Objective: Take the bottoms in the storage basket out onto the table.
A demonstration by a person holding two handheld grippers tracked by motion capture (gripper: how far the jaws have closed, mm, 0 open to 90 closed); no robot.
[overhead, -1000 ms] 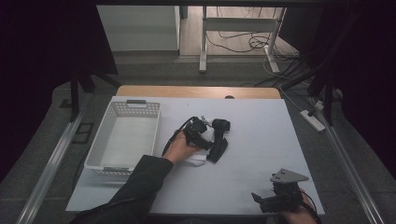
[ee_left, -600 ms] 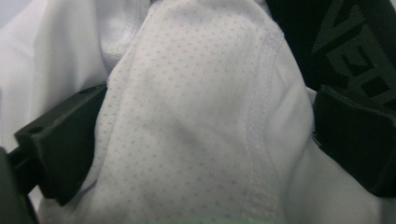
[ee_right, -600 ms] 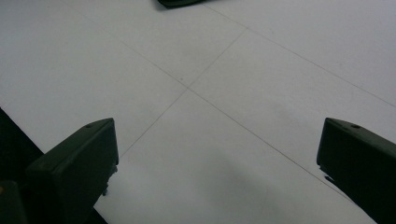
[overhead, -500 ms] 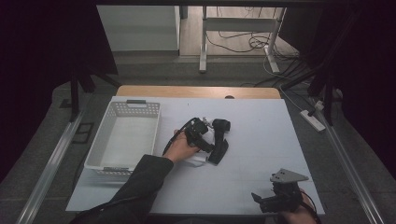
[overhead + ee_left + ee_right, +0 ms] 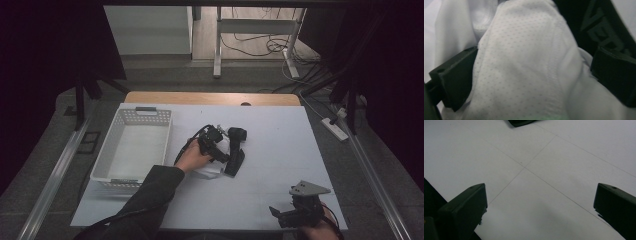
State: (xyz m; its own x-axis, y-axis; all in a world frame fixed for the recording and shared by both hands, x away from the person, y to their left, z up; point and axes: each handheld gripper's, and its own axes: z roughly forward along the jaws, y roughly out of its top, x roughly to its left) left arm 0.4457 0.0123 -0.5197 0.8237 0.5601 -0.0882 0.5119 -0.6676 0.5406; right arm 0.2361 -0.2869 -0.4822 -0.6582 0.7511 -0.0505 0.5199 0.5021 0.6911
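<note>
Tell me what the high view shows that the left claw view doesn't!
The high view takes in the whole table: a white basket, the left claw on a white cloth with black straps, and the right claw resting apart near the corner. The left claw view gives the close-up: the cloth has a fine dotted weave, bulges up between the claw's two spread jaws, and lettering marks the black strap. Both show the cloth, the strap and the left claw.
</note>
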